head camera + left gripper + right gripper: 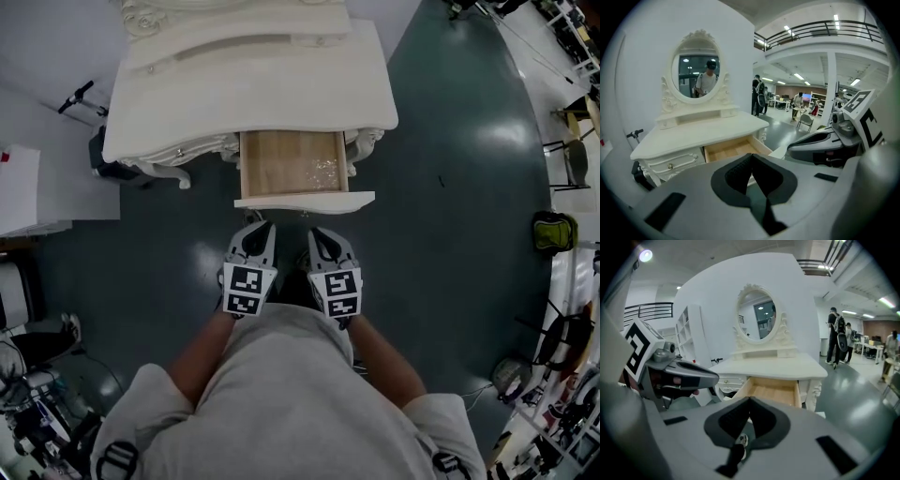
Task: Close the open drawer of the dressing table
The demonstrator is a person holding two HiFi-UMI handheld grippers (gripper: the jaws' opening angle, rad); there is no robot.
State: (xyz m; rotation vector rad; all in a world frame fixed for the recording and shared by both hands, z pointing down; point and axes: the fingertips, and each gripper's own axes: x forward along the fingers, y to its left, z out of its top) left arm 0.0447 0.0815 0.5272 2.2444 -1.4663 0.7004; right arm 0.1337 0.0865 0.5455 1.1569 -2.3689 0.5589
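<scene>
The white dressing table stands at the top of the head view. Its middle drawer is pulled out, showing a bare wooden bottom, and the white drawer front faces me. Both grippers hover side by side just short of that front, without touching it. My left gripper points at the front's left part, my right gripper at its middle. In the left gripper view the left gripper has its jaws together and empty, with the drawer beyond. The right gripper is likewise shut before the drawer.
An oval mirror tops the table. A white cabinet stands at the left, with a black scooter behind it. To the right are a green bag and a chair. People stand far off on the dark floor.
</scene>
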